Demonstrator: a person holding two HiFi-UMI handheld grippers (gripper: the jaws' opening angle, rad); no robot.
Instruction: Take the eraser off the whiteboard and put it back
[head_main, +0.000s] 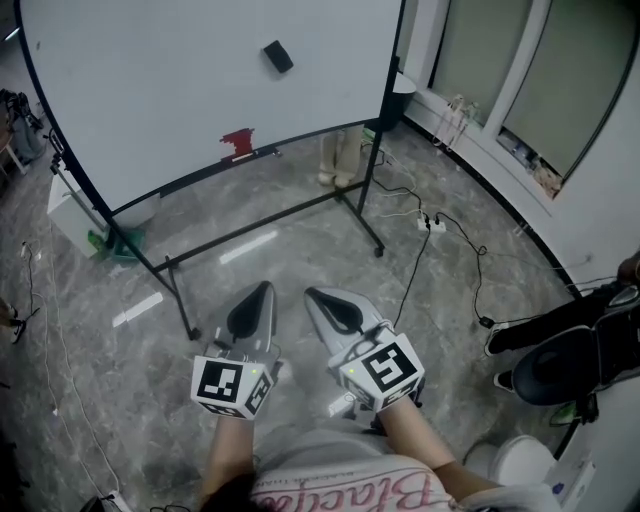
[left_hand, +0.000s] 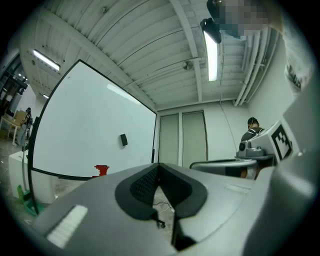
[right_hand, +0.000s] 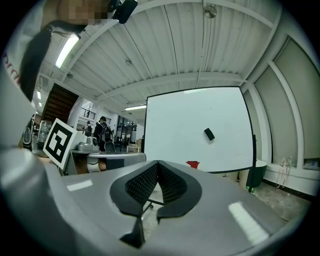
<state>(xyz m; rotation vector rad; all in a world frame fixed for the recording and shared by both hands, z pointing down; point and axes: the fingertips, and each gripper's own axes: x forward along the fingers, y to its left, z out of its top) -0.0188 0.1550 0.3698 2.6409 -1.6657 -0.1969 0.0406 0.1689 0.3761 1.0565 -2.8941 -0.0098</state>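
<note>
The eraser (head_main: 277, 56) stuck to the whiteboard (head_main: 150, 100) at about twelve o'clock from the person, well apart from both tools. The left gripper (head_main: 265, 290) and right gripper (head_main: 311, 294) were each closed tight on nothing, likely because the board was not yet in reach.

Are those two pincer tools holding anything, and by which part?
Nothing is held: left gripper and right gripper are both shut empty, and the eraser sits on the whiteboard.
</note>
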